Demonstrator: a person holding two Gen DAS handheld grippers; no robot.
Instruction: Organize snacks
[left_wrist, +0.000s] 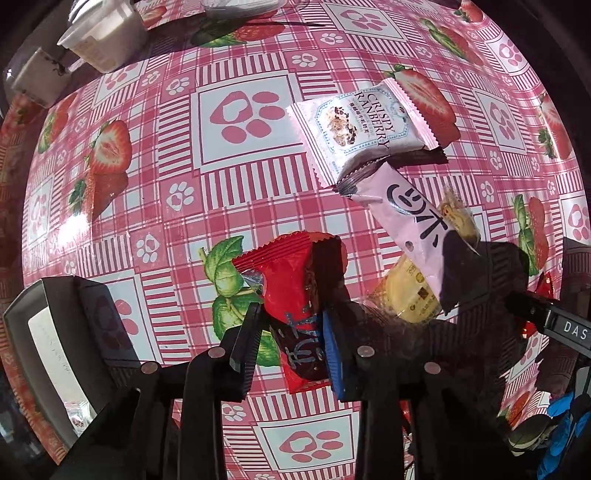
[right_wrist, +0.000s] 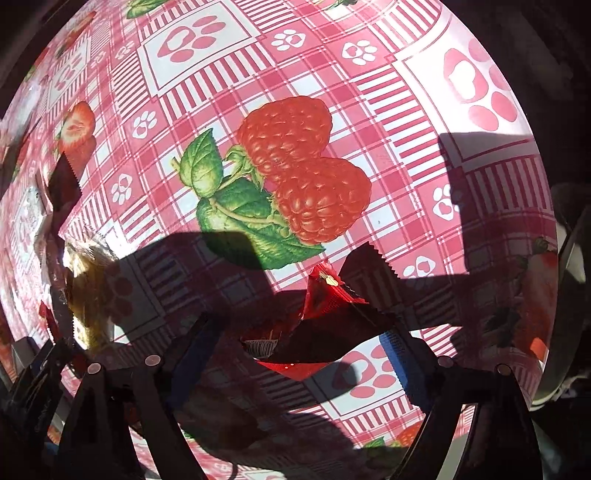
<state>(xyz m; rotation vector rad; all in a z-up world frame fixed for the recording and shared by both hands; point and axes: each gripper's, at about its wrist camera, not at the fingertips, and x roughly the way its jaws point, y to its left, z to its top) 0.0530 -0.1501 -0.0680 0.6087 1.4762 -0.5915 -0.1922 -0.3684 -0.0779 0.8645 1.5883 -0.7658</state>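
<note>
Left tool (left_wrist: 291, 332) pinches a glossy red foil snack packet (left_wrist: 295, 291) near the pile; right tool (right_wrist: 295, 354) spread around another red wrapper (right_wrist: 325, 295). Slippery foil could slide free onto the surface (left_wrist: 166, 184).

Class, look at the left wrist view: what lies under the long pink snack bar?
The pink snack bar overlaps a yellow clear-wrapped snack beneath its lower end; another yellowish wrapper peeks out beside it. Their covered parts cannot be seen.

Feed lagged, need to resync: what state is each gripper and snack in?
left gripper: shut on red packet
right gripper: open, astride red wrapper
Crispy Cranberry packet: flat on tablecloth
pink bar: overlapping yellow snack
</note>
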